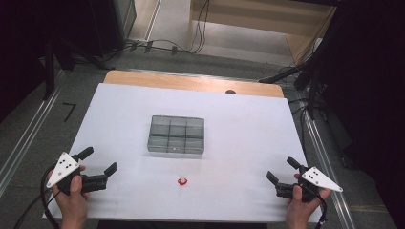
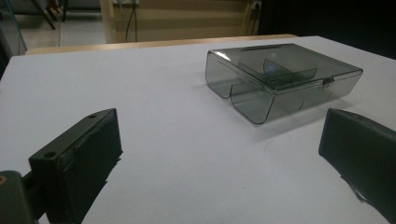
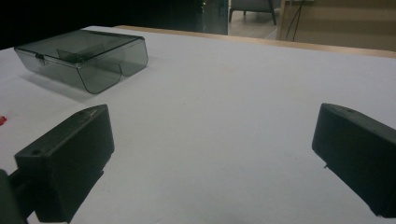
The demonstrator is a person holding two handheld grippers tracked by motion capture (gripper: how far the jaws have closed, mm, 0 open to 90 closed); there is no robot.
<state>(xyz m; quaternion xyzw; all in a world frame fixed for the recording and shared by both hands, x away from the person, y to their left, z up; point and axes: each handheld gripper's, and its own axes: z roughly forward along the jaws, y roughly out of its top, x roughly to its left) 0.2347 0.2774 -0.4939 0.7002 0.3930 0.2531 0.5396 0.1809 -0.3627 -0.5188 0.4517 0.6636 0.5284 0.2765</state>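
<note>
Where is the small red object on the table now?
In the high view, the small red object lies on the white table, just in front of the closed grey compartment box, between both grippers.

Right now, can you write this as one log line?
left hand-held gripper: open | right hand-held gripper: open | box: closed | red piece: on table

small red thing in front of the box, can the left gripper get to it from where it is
Probably yes. The small red thing lies alone on the white table, apart from the grey box. The left gripper has its jaws wide open and empty, with bare table between it and the piece.
</note>
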